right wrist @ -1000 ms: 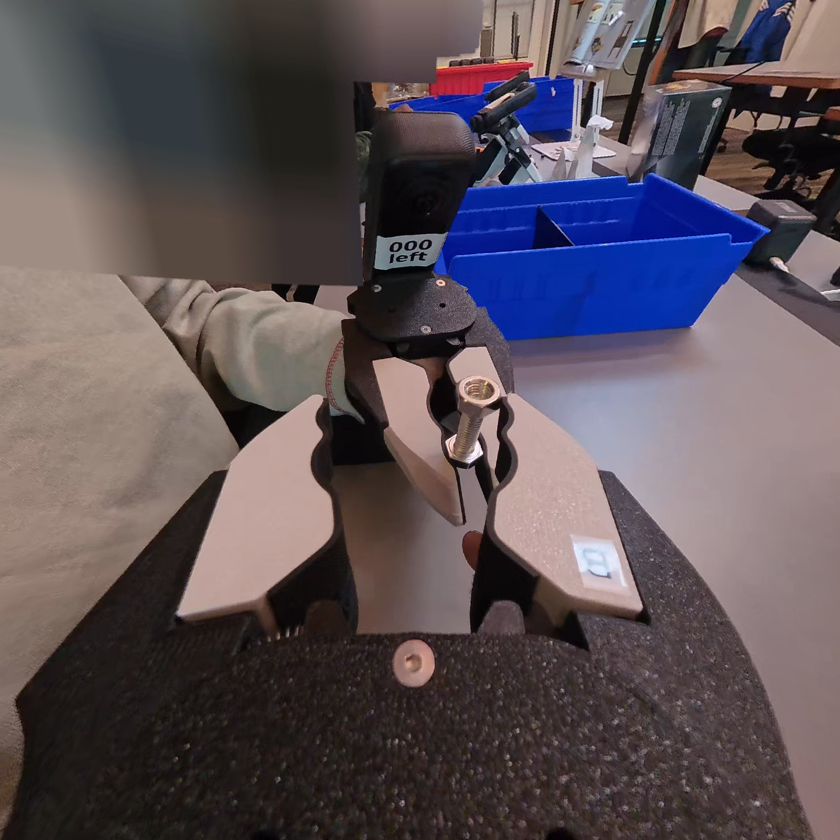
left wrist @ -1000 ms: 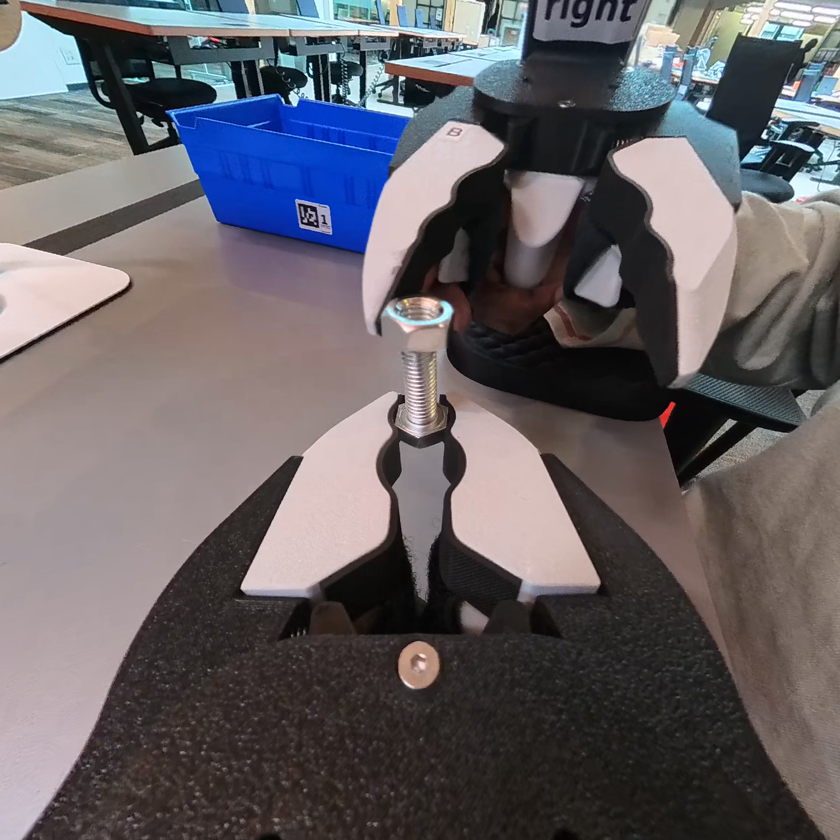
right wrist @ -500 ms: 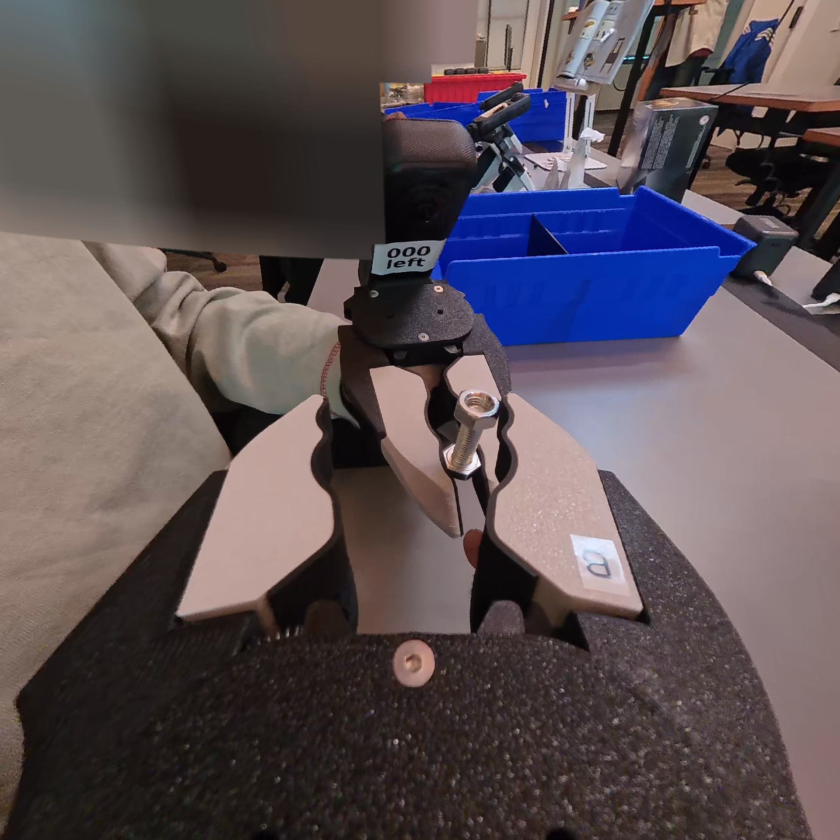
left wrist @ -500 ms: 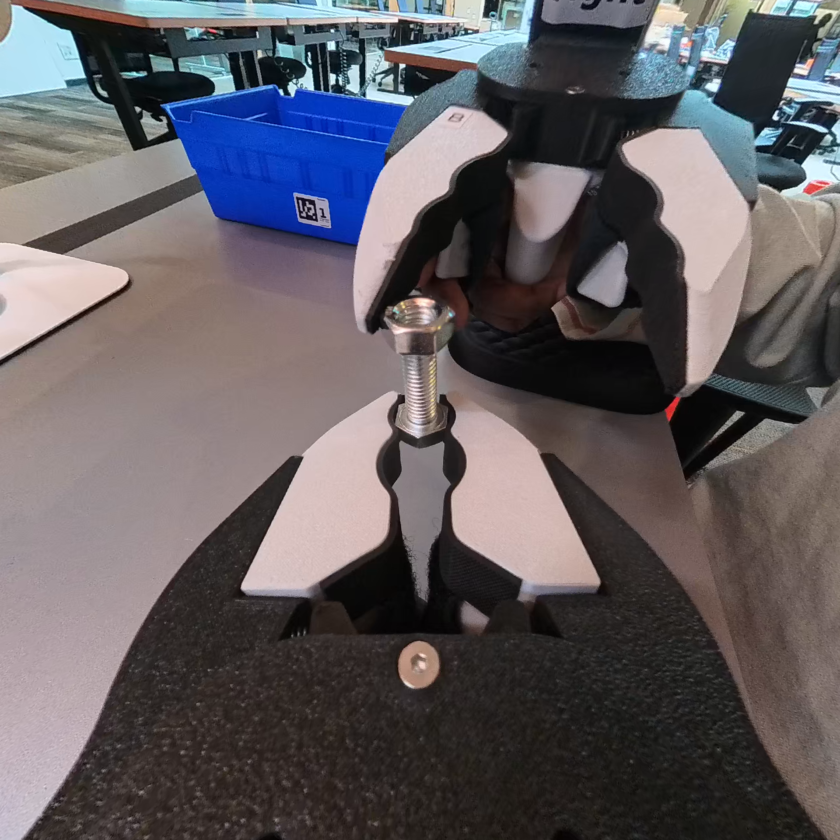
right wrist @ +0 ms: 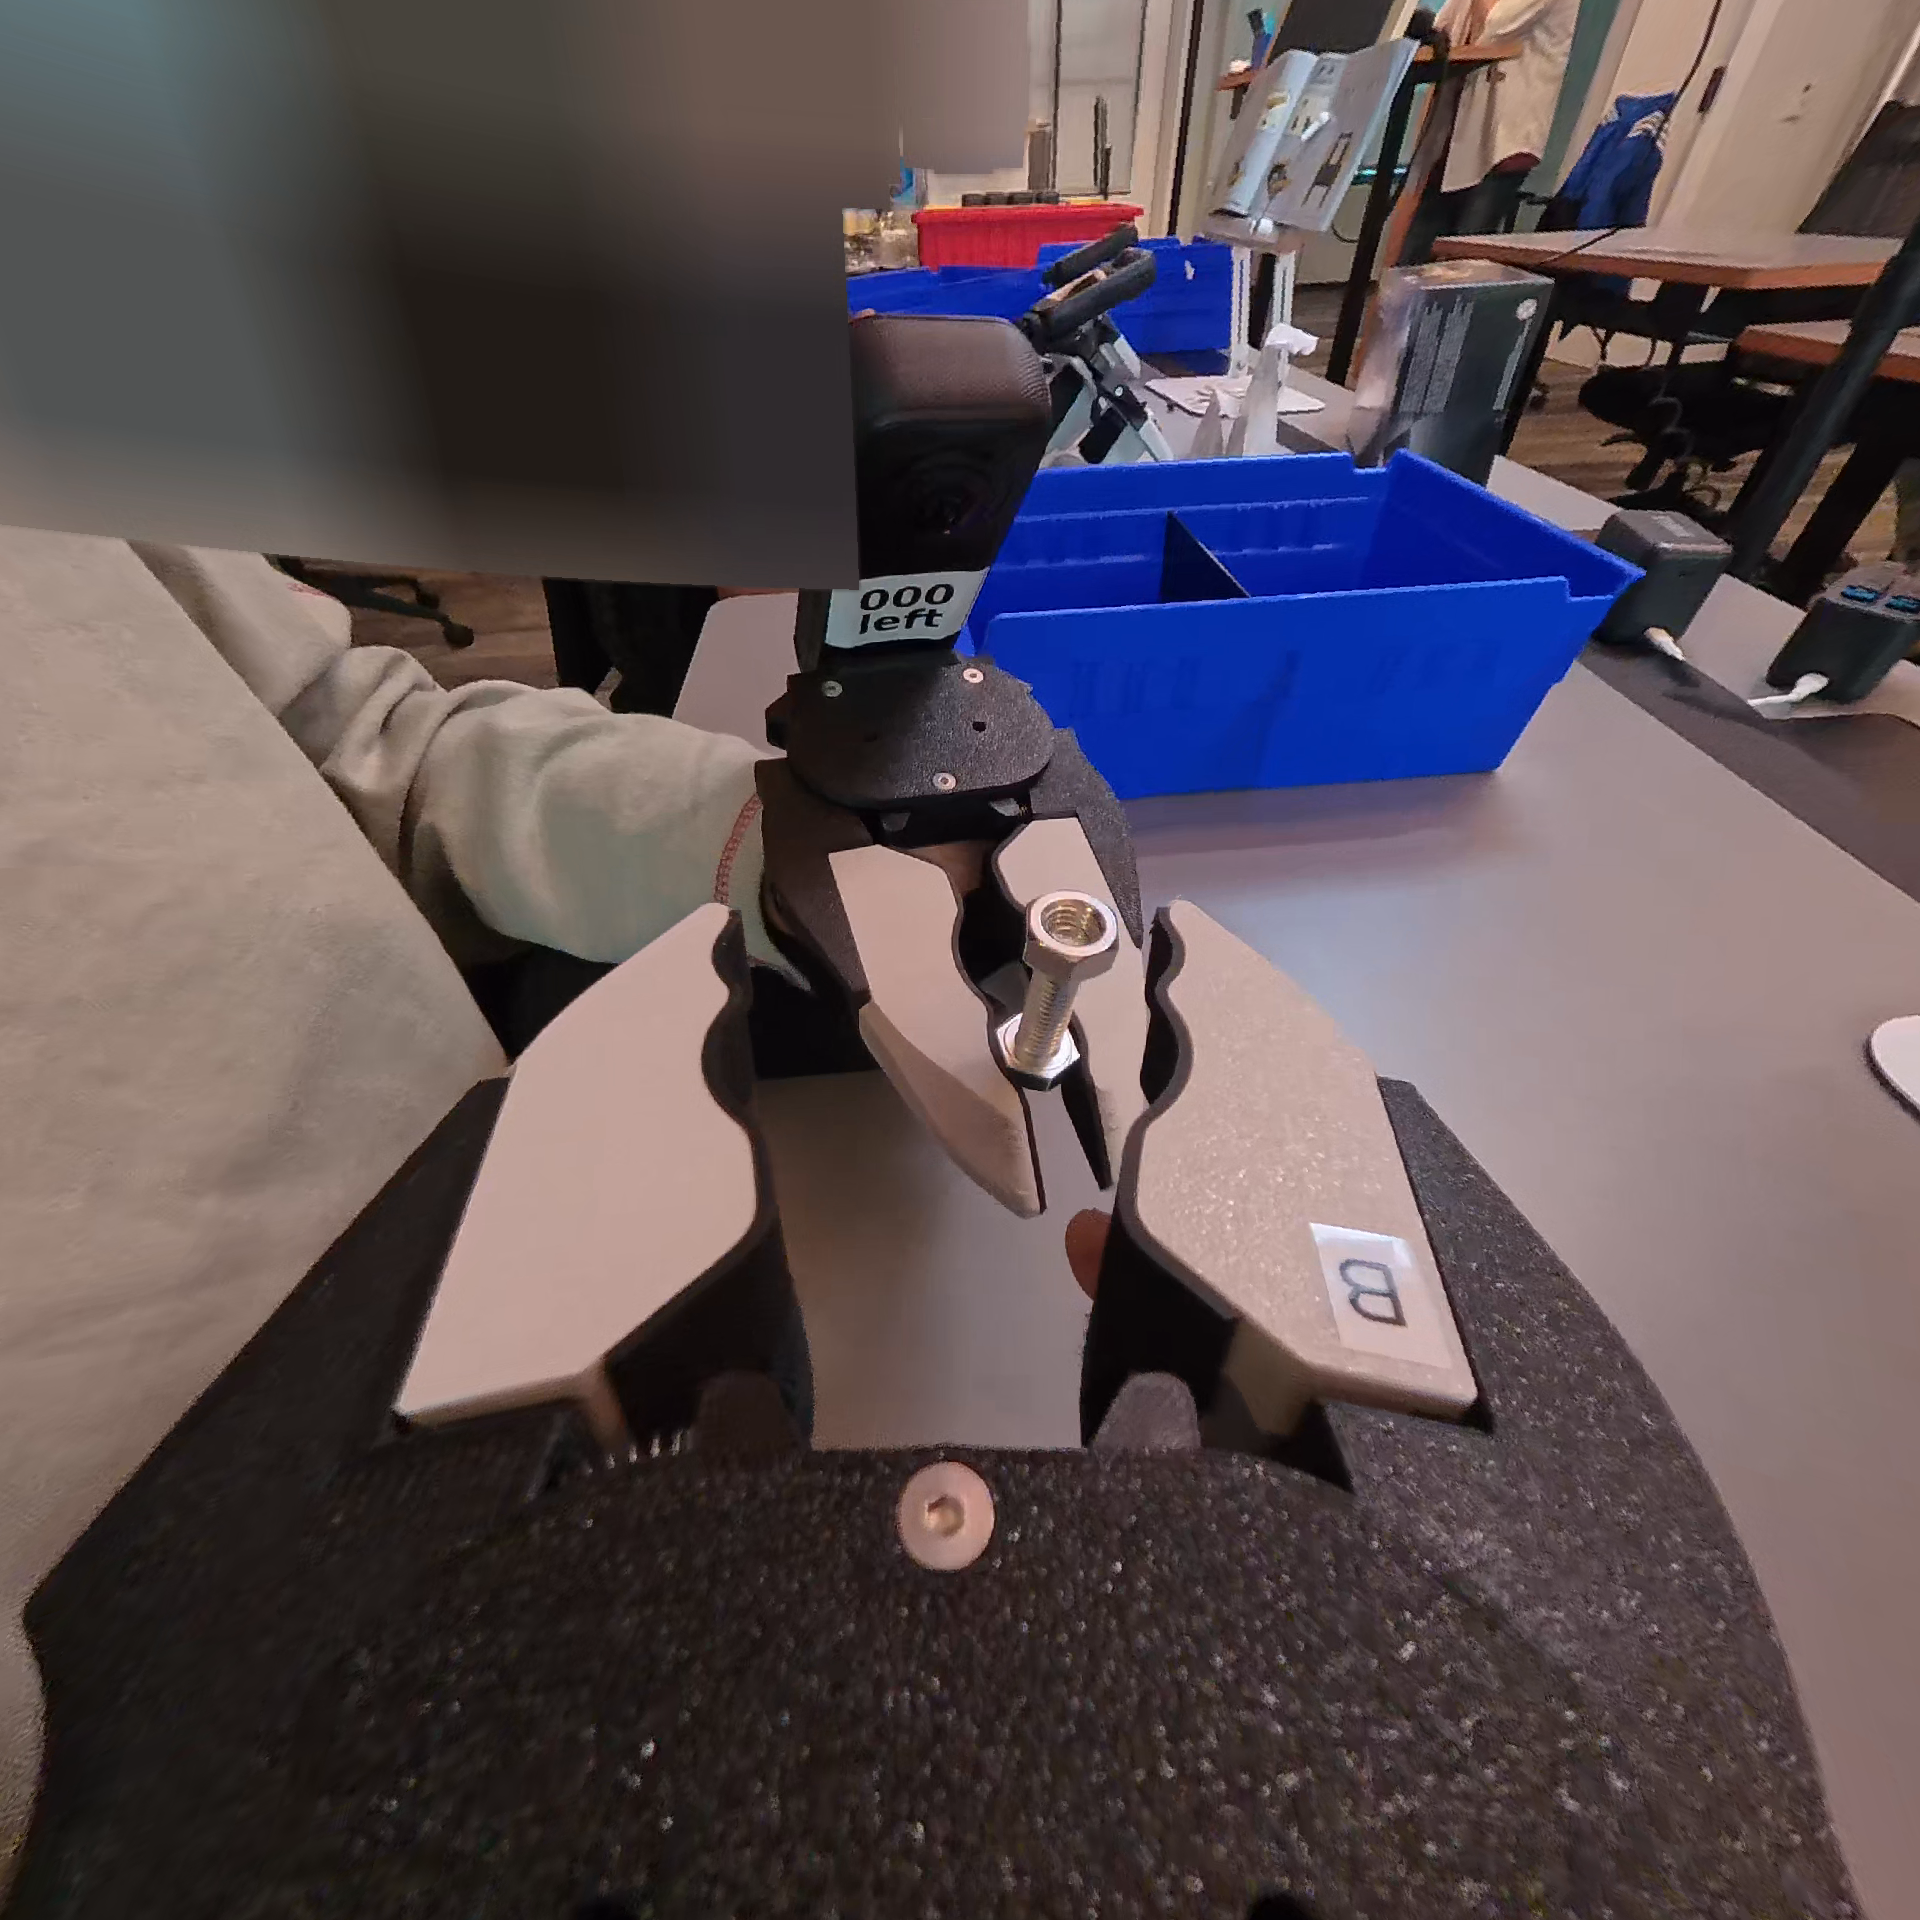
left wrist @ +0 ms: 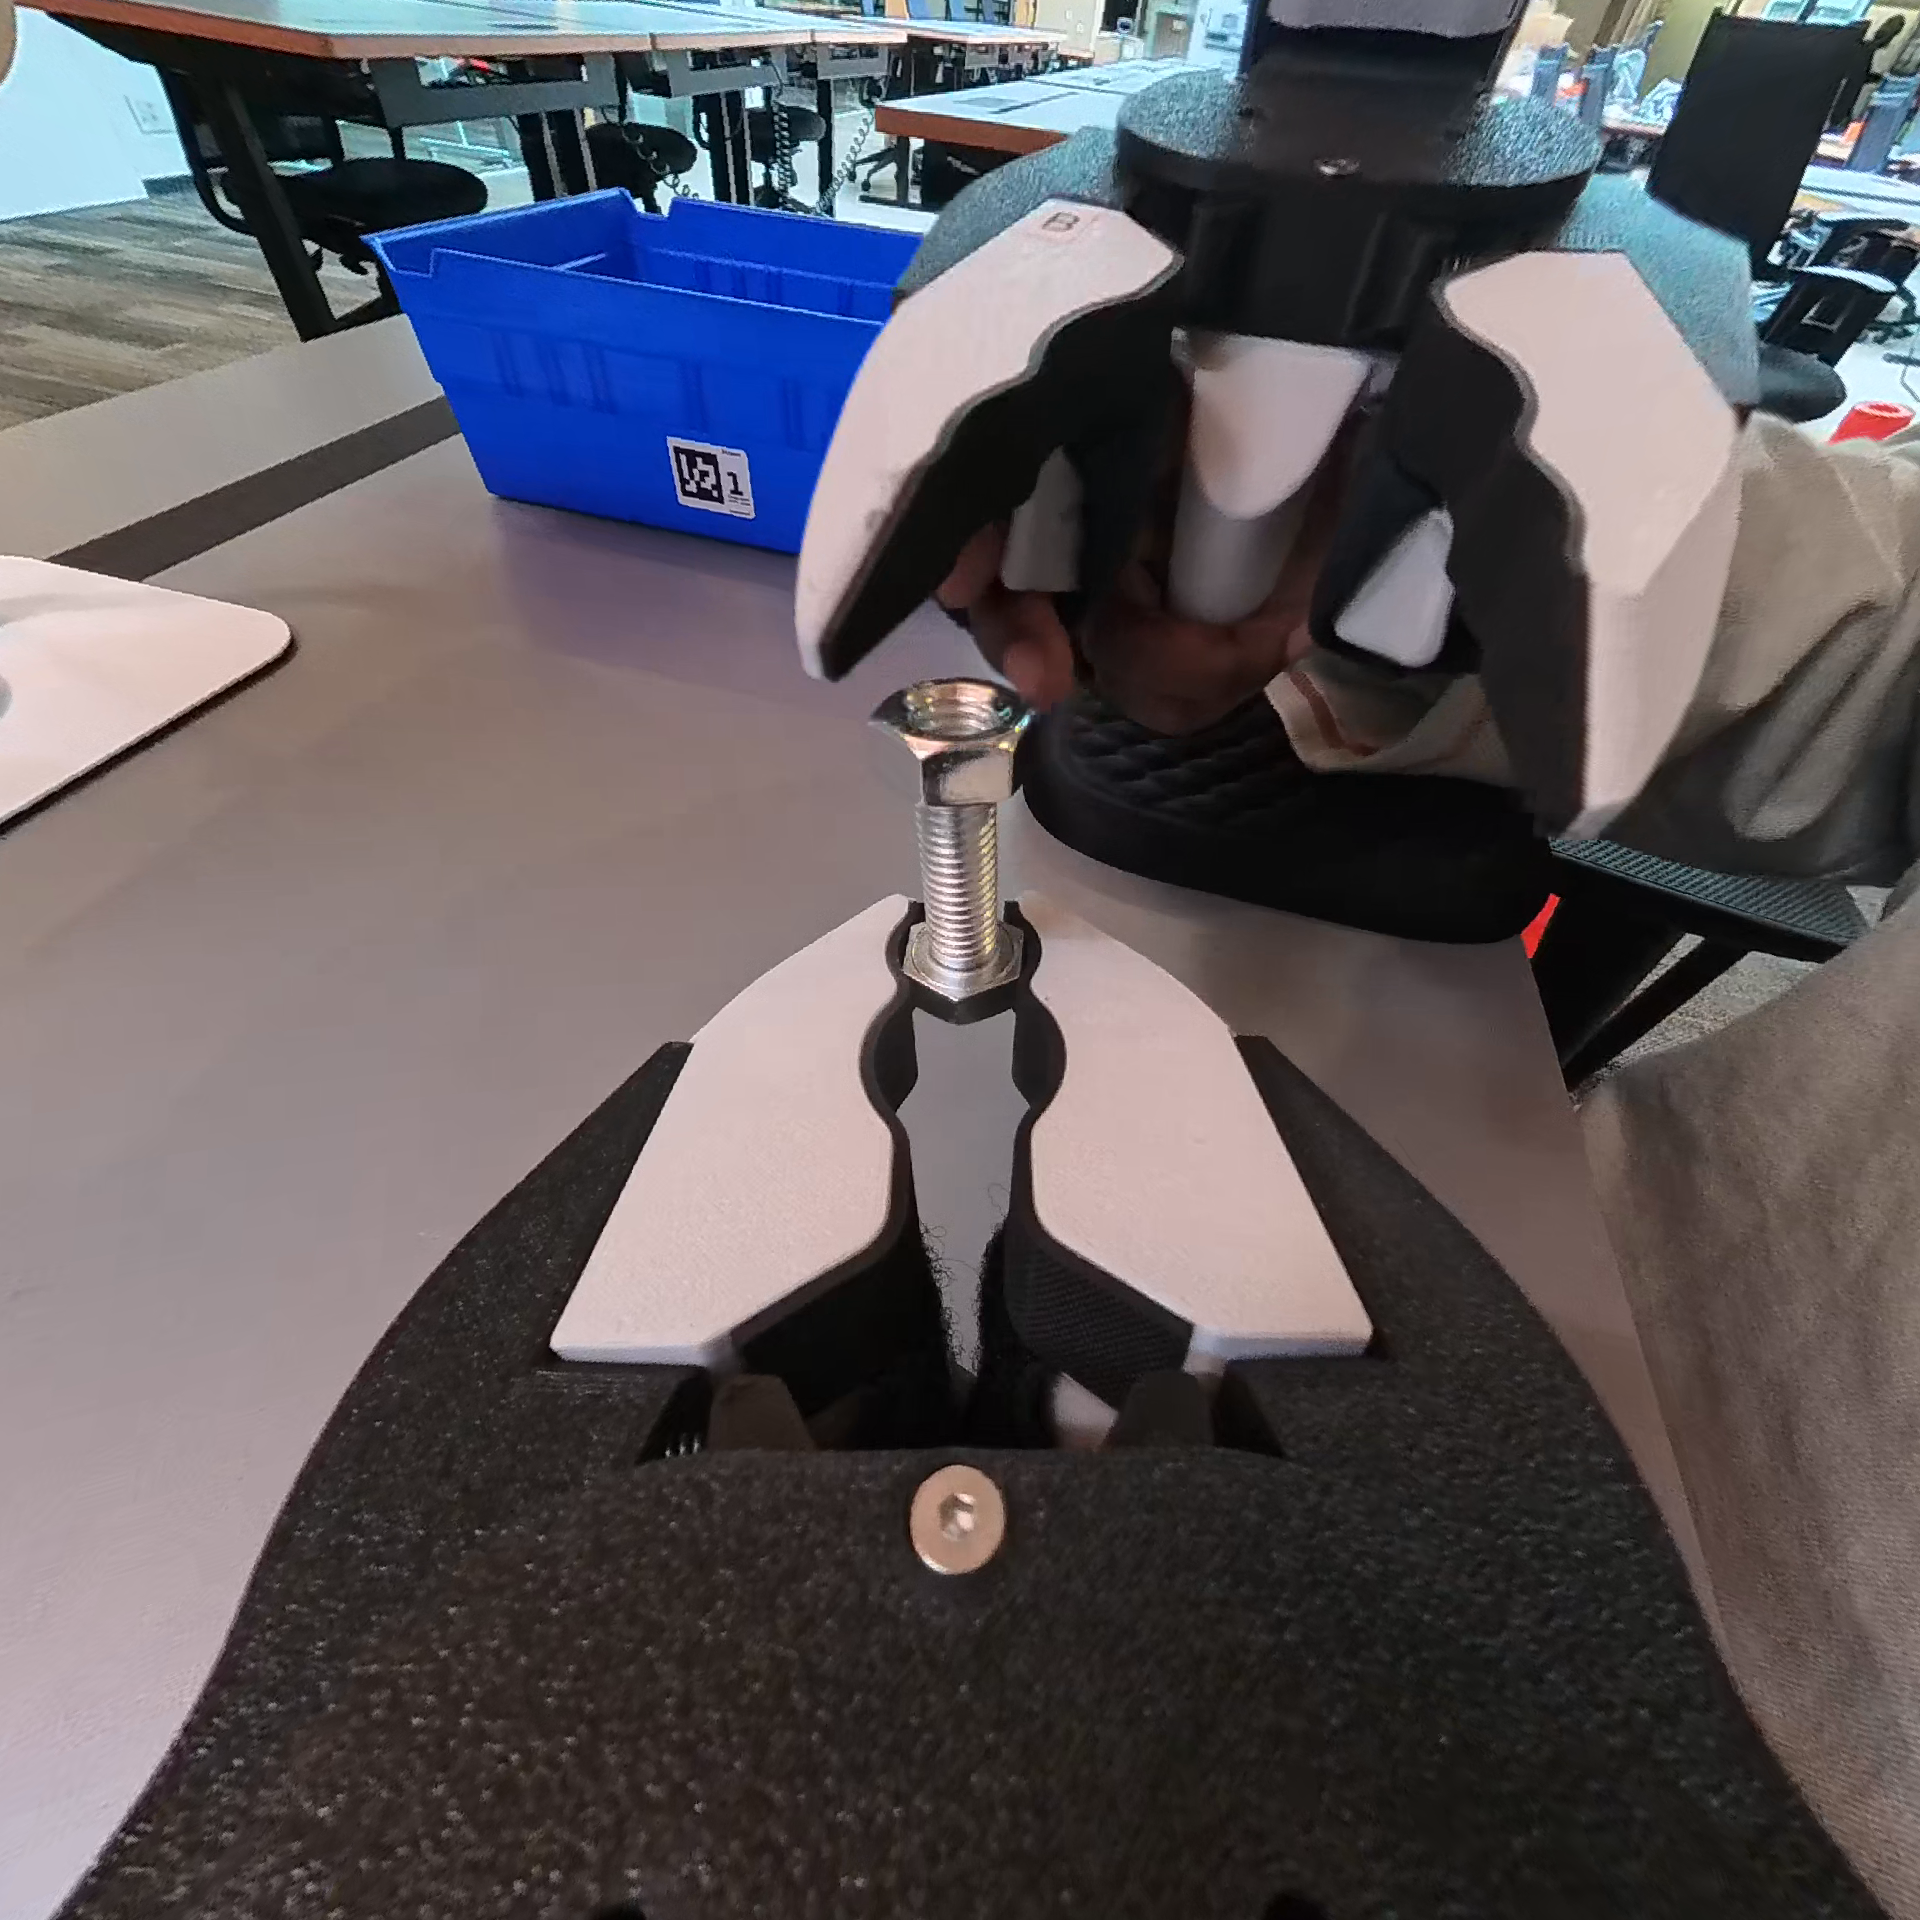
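The left gripper (left wrist: 961, 961) is clamped on the hexagonal head of a silver bolt (left wrist: 954, 883), its two pale fingers (left wrist: 790, 1122) pressed against the flats at their very tips. The bolt stands upright, threaded shank pointing up, with a silver nut (left wrist: 951, 732) sitting on its top end. The bolt's long axis runs straight up out of the left gripper, and the nut lies at the far end of it, directly beneath the nearer fingertip of the right gripper (left wrist: 1205, 727), which faces the left one from just above and beyond.

The right gripper's fingers stand wide apart and hold nothing. From its own camera, the right gripper (right wrist: 940, 920) frames the bolt (right wrist: 1044, 1013) and the nut (right wrist: 1070, 928) between its spread fingers, nearer the labelled one; neither pad touches the metal. Whether the nut is threaded on or merely perched cannot be told.

Both tools hang above a grey surface (left wrist: 416, 831). A blue divided bin (right wrist: 1288, 644) stands on it well behind them, and a white pad (left wrist: 104, 665) lies off to one side. Grey sleeves (right wrist: 499, 800) of the person holding the tools show at the edges.
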`<state>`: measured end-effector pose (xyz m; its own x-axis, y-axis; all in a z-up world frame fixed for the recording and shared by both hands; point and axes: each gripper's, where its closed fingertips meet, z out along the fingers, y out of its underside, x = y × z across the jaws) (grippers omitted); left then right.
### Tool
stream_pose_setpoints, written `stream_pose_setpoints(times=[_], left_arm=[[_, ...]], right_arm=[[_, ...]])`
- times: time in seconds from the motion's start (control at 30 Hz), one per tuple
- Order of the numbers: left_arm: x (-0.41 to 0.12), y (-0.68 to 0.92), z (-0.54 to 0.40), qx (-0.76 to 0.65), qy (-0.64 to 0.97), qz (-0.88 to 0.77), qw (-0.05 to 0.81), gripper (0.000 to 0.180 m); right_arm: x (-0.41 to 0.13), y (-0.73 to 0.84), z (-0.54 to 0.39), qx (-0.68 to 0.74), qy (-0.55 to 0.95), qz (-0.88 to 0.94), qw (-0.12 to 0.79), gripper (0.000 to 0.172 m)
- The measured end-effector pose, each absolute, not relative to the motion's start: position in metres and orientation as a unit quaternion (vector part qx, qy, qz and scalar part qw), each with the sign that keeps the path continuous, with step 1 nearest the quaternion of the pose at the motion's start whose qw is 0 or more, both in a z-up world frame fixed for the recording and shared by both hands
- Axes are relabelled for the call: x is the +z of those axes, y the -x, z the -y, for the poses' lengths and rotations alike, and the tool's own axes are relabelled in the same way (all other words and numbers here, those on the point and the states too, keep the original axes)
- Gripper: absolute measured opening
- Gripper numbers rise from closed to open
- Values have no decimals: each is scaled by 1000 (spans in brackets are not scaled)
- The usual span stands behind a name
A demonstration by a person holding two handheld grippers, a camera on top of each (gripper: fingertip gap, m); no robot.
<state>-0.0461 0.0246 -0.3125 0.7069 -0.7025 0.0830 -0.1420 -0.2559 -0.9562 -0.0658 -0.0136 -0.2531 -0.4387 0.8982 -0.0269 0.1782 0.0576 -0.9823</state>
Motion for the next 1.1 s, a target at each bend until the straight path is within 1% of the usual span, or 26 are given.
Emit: stream_pose_setpoints(times=[0.2, 0.23, 0.3, 0.33, 0.4, 0.47, 0.53, 0.77, 0.83, 0.9, 0.93, 0.97, 1.0, 1.1], left_arm=[[-310, 49, -26, -263, 748, -272, 546, 13], [-310, 49, -26, -263, 748, -272, 546, 13], [-311, 49, -26, -264, 748, -272, 546, 14], [-310, 48, -26, -264, 747, -272, 545, 14], [-311, 47, -25, -264, 746, -276, 545, 14], [-311, 46, -24, -262, 745, -281, 545, 14], [-312, 46, -24, -261, 745, -285, 544, 14], [-310, 48, -25, -264, 745, -276, 547, 13], [-310, 48, -25, -265, 745, -273, 548, 13], [-310, 49, -25, -267, 745, -272, 548, 14], [-310, 48, -25, -267, 744, -273, 548, 14], [-310, 48, -25, -266, 744, -275, 547, 14], [-310, 48, -25, -266, 744, -276, 547, 14], [-310, 46, -24, -266, 743, -282, 546, 14]], right_arm=[[-258, 63, 18, 535, 419, 657, 326, 72], [-258, 60, 18, 536, 419, 656, 326, 68], [-255, 53, 20, 544, 411, 657, 323, 55], [-254, 52, 20, 545, 409, 656, 325, 53], [-254, 55, 15, 540, 413, 651, 337, 54], [-254, 63, 10, 539, 418, 642, 350, 66], [-255, 71, 12, 540, 415, 643, 349, 73], [-262, 70, 19, 532, 415, 655, 341, 72], [-260, 60, 18, 532, 418, 651, 344, 65], [-257, 50, 22, 544, 407, 650, 342, 48], [-255, 47, 21, 545, 404, 647, 347, 44], [-254, 47, 19, 543, 405, 644, 355, 44], [-254, 49, 15, 539, 409, 640, 364, 47], [-254, 62, 10, 540, 418, 628, 372, 69]])
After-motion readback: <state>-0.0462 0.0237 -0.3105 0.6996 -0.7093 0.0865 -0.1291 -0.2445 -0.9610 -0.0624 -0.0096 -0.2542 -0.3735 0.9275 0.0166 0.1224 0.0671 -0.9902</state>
